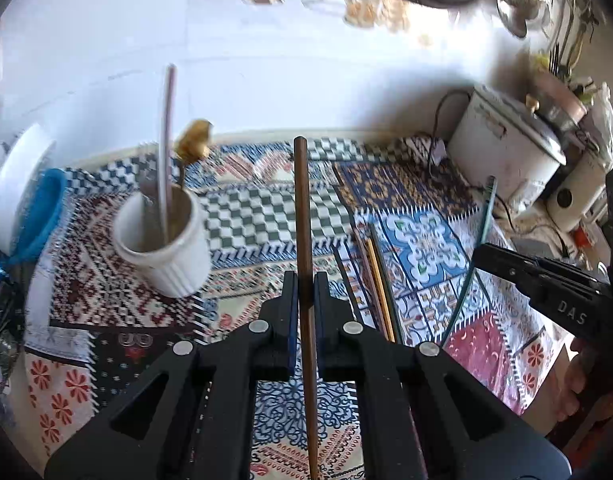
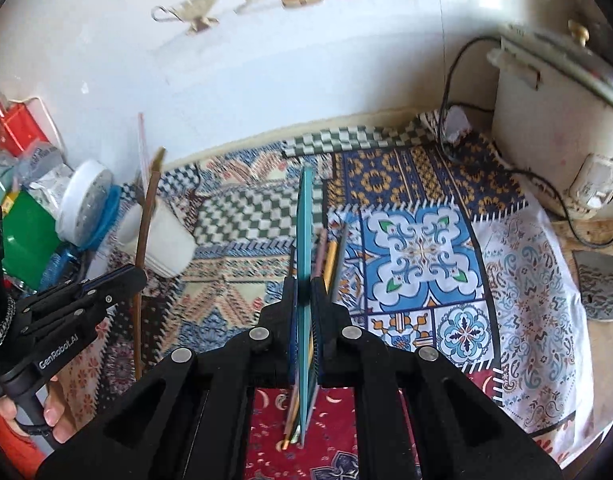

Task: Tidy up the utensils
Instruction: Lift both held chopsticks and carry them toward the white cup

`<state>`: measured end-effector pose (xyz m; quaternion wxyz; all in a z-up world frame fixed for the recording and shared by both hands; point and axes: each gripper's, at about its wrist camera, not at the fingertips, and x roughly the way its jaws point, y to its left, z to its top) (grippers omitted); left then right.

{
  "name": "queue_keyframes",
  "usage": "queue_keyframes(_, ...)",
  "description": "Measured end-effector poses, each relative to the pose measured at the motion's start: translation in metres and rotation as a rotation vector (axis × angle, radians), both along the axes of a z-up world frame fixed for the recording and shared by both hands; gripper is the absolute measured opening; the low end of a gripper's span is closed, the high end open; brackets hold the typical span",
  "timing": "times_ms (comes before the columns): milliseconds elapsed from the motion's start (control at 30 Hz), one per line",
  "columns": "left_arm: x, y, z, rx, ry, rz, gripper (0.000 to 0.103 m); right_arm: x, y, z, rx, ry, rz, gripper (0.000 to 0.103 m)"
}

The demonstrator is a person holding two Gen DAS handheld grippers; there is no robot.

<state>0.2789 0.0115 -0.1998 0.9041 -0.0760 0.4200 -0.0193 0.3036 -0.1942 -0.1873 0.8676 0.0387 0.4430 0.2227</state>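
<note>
Now the left claw (image 1: pixel 305 292) is pinching a stiff, light brown chopstick (image 1: pixel 304 216) mid-shaft; the right claw (image 2: pixel 304 292) is clamping a slick teal stick (image 2: pixel 305 240), the white cup (image 1: pixel 162 240) waiting ahead-left.

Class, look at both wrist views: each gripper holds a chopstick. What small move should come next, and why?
Probably carry the left gripper, shut on the brown chopstick, over to the white cup and lower it in. The cup stands close on that side and already holds utensils; the right gripper holds a teal chopstick.
</note>
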Motion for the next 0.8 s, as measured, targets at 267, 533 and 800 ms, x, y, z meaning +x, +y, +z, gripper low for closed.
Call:
queue_keyframes(267,-0.016,0.024,0.035,0.013,-0.104,0.066,0.006,-0.010,0.017,0.029,0.015,-0.078,0.043,0.006)
queue_keyframes(533,-0.016,0.053,0.068,0.020,-0.202,0.150,0.006,-0.007,0.037,0.057,0.041,-0.155,0.109,0.006)
queue_keyframes(800,-0.003,0.080,0.091,0.078,-0.301,0.250,0.006,0.006,0.067,0.085,0.071,-0.236,0.207,0.006)
